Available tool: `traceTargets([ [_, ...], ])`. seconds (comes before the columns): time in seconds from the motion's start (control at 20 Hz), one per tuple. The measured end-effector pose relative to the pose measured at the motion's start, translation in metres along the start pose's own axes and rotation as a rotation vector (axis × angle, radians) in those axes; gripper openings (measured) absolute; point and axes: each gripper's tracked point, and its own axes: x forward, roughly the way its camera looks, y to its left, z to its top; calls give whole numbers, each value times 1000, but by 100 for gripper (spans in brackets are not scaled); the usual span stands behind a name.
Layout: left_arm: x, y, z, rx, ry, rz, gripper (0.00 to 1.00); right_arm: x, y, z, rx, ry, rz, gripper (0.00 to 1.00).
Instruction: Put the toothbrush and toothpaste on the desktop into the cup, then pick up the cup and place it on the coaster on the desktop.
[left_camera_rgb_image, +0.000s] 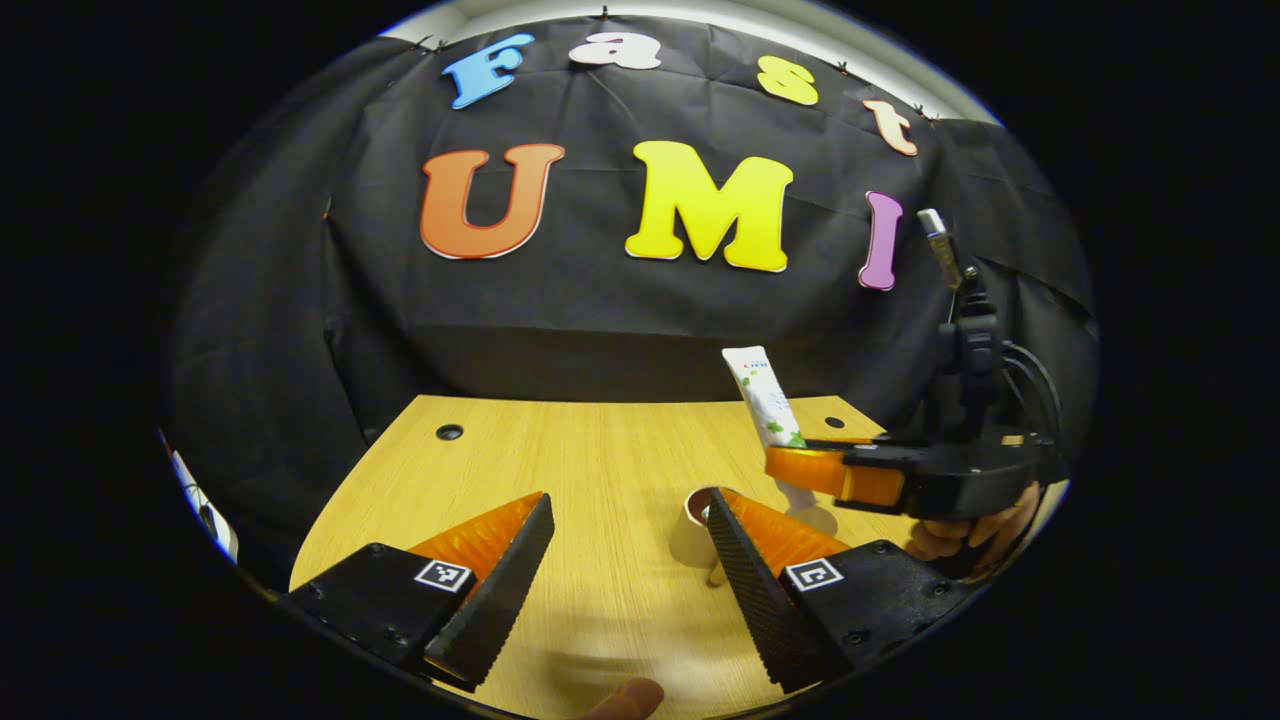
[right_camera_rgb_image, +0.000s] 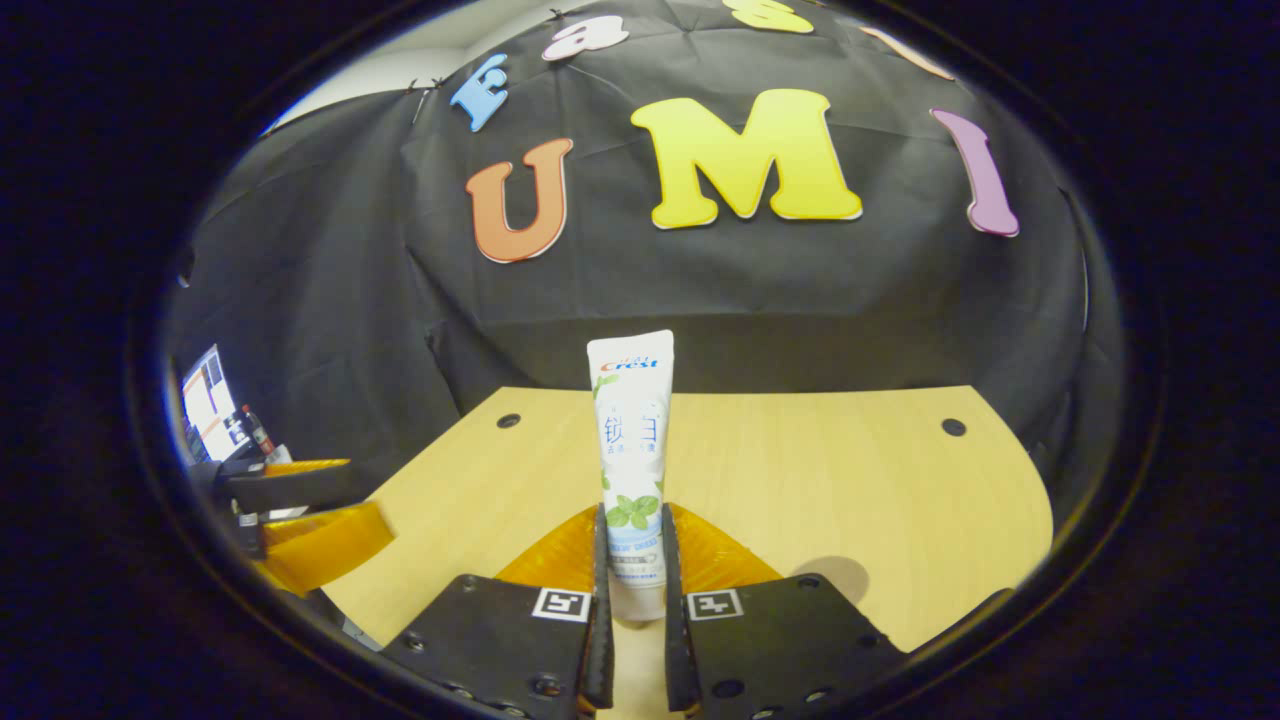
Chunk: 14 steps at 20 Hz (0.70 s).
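1. Two views inspected. Left gripper view: left gripper spread wide over the wooden desktop, holding nothing. Cup stands at the tip of its 3 o'clock finger, partly hidden. Right gripper at 3 o'clock, in a hand, carries the toothpaste upright above the cup.

2. Right gripper view: right gripper clamped on the toothpaste, both fingers pressing the tube's lower part, cap end down. Left gripper at 9 o'clock, fingers apart.
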Motion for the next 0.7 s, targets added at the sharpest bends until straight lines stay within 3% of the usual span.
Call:
traceTargets([
  [0.2,-30,19,-24,-83,53,74,98,48,11,-1,-75,-100,93,20],
  [0.25,-31,19,-25,-95,57,89,98,77,8,-20,-114,-113,104,20],
  [0.45,-22,13,-33,-122,58,124,98,63,2,-19,-197,-182,118,24],
  [0.7,-14,-5,-38,-137,70,130,98,62,0,-23,-188,-192,164,29],
])
